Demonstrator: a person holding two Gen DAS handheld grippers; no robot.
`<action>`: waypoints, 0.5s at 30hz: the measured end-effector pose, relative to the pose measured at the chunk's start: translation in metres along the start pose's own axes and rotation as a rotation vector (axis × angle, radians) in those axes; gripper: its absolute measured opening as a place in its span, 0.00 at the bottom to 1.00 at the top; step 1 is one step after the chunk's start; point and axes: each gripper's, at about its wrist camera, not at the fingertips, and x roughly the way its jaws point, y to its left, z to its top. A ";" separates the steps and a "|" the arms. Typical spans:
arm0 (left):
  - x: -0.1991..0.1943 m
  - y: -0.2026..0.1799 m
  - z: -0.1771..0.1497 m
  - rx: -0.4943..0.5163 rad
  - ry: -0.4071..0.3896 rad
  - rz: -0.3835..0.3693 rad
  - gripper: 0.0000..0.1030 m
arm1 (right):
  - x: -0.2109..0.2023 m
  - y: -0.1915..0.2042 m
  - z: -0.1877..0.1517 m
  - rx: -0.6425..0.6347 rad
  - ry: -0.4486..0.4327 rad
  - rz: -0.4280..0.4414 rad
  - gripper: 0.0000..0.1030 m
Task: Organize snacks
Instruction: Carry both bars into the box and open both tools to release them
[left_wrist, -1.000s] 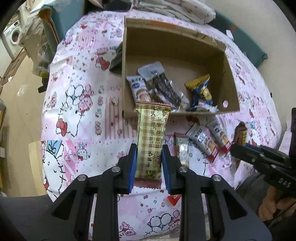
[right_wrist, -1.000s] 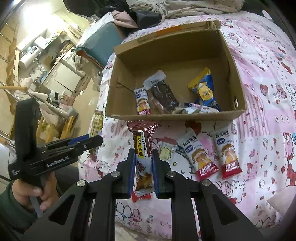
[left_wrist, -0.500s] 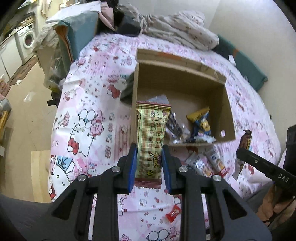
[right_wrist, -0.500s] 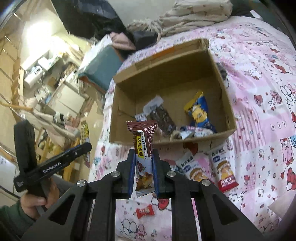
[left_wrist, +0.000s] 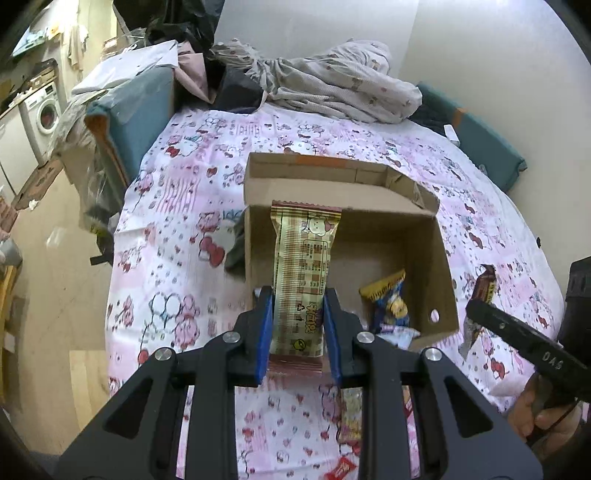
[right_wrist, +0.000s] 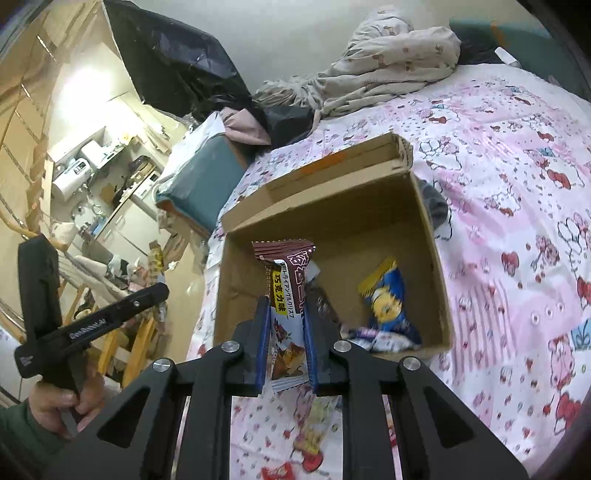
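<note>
Cardboard box (left_wrist: 441, 266) sits open-topped on a bed covered by a pink cartoon-print sheet (left_wrist: 177, 221), and its contents show best in the right wrist view: a blue-and-yellow snack packet (right_wrist: 388, 299) lies on the box floor toward the right wall, a pale crumpled wrapper (right_wrist: 373, 338) rests against the near wall just beside it, and a dark packet is partly hidden behind the held bar. The left gripper (left_wrist: 298, 325) has its fingers closed on the lower part of a tan plaid wafer bar (left_wrist: 304, 266), which stands upright and overlaps the box's near left corner in the picture. The right gripper (right_wrist: 284, 332) has its fingers pressed together on a brown chocolate bar (right_wrist: 286, 280), also upright, its top end seen against the box's inside. Outside the box, on the sheet nearer the cameras, a yellowish snack packet (right_wrist: 317, 424) and a small red candy (left_wrist: 341, 469) lie loose. A heap of crumpled bedding (left_wrist: 332, 88) lies at the far end of the bed.
</note>
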 end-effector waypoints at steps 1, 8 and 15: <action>0.003 -0.001 0.002 0.001 0.000 0.002 0.21 | 0.003 -0.001 0.003 -0.003 0.000 -0.006 0.17; 0.047 -0.008 0.012 -0.001 0.054 -0.025 0.21 | 0.031 -0.014 0.016 0.049 0.027 -0.002 0.17; 0.077 -0.008 0.002 -0.002 0.060 -0.030 0.22 | 0.052 -0.027 0.012 0.098 0.086 0.006 0.17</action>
